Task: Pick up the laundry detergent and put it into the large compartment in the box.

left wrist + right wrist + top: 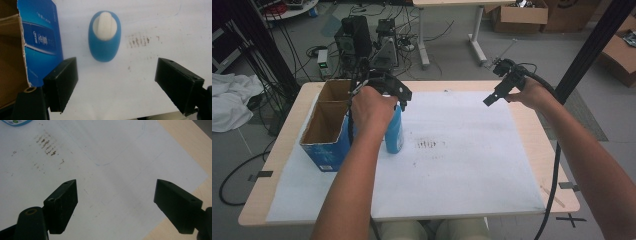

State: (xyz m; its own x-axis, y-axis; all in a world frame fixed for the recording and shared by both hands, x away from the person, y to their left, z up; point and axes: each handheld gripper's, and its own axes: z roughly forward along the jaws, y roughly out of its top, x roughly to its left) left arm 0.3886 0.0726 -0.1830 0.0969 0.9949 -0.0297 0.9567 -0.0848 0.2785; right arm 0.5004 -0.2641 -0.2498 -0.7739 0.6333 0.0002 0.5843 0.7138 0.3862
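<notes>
1. Forearms, two, bare: enter from the bottom edge of the high view, one at lower left of centre, one at lower right.
2. White paper sheet [462,165]: covers most of the light wooden table [557,165]; a patch of brownish smudges [427,145] sits near its middle.
3. Blue bottle [394,131]: stands upright on the sheet at centre left of the high view, just beside the box. Seen from above in the left gripper view [104,36], upper centre of frame, with a white cap.
4. Left gripper [384,90]: held above the bottle at centre left. In its own view [117,85] the jaws stand wide apart with bare paper between them; the bottle lies beyond them, untouched.
5. Blue cardboard box [328,150]: open-topped, brown inside, two compartments, at left of the table; its blue printed wall [41,42] fills the left of the left gripper view.
6. Right gripper [499,92]: held over the upper right of the sheet, well apart from the bottle. In its own view [115,205] the jaws are spread wide, holding nothing, over paper and the table edge.
7. Floor beyond the table: cables, equipment, cardboard boxes at upper right.
</notes>
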